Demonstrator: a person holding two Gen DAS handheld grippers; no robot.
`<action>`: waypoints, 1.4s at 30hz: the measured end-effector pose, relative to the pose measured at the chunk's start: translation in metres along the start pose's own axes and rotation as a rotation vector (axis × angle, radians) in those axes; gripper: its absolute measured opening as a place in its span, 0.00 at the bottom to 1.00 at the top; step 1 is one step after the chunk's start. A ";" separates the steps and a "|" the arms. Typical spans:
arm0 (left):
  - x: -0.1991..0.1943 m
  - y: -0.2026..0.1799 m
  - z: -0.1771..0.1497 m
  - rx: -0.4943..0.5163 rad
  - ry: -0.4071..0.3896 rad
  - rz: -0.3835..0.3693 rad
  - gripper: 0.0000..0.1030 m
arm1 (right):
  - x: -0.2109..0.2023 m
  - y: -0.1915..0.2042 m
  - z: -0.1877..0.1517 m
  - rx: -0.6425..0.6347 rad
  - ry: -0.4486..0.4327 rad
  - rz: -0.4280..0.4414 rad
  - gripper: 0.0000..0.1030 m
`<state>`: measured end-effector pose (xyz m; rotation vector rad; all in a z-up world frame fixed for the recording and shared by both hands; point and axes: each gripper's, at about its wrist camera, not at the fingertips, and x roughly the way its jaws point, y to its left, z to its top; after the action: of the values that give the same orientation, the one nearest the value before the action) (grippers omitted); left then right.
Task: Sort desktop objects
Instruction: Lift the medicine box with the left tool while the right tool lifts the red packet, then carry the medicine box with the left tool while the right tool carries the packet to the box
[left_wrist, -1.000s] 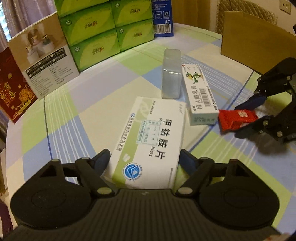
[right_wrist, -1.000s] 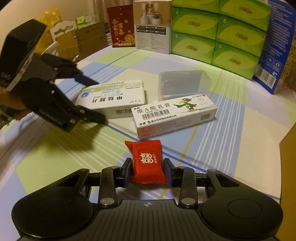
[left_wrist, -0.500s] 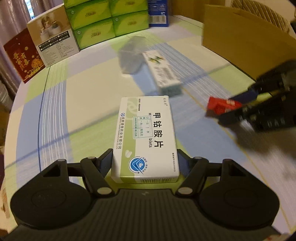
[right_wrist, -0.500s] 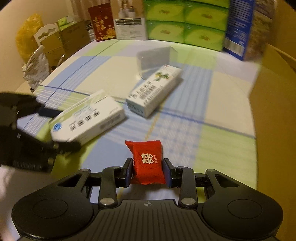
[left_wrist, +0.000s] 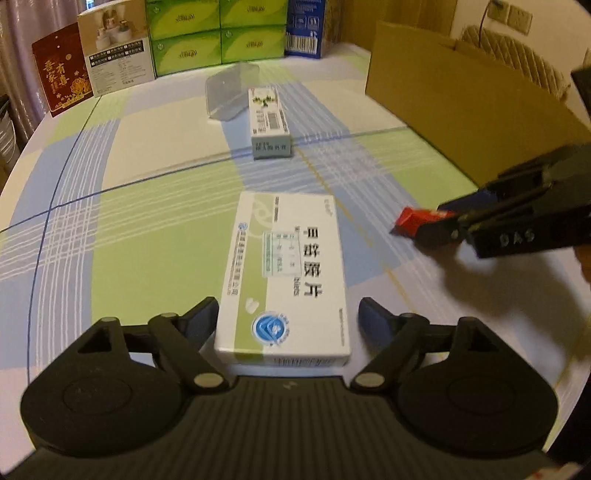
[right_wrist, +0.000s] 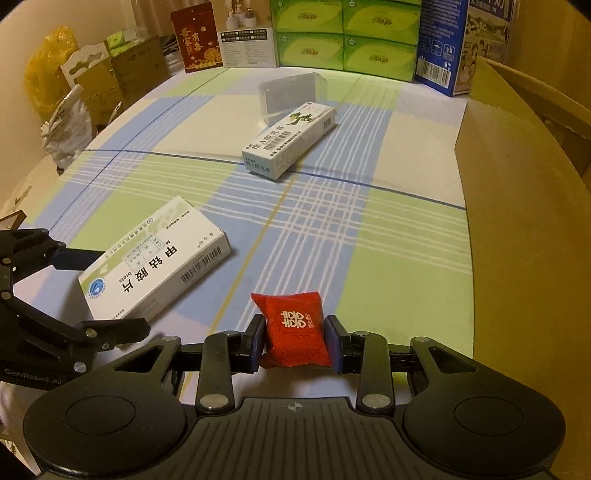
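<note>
My left gripper is open, its fingers either side of a white-and-green medicine box that lies flat on the checked tablecloth; a gap shows at the right finger. The box also shows in the right wrist view, with the left gripper around its near end. My right gripper is shut on a red candy packet and holds it just above the table; it shows at the right of the left wrist view. A long white ointment box and a clear plastic case lie farther back.
A tall cardboard box wall stands along the right side. Green tissue boxes, a blue carton, a white product box and a red card line the far edge. Bags and cartons sit beyond the table's left edge.
Both grippers have pulled back toward the table's near side. The medicine box came along between the left fingers and the red packet stayed in the right gripper; the ointment box and clear case now lie farther away.
</note>
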<state>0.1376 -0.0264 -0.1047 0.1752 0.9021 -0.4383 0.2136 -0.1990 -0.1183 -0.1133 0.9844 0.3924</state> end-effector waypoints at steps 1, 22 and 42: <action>0.001 0.001 0.001 -0.003 -0.006 0.003 0.77 | 0.001 0.001 0.001 -0.004 -0.001 -0.001 0.31; 0.015 -0.003 0.010 0.039 -0.019 0.015 0.66 | 0.014 0.007 0.003 -0.057 0.004 -0.052 0.43; 0.003 -0.004 0.015 0.004 -0.059 0.020 0.65 | -0.004 0.005 0.009 -0.008 -0.065 -0.045 0.24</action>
<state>0.1483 -0.0355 -0.0981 0.1740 0.8412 -0.4243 0.2168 -0.1928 -0.1094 -0.1294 0.9144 0.3564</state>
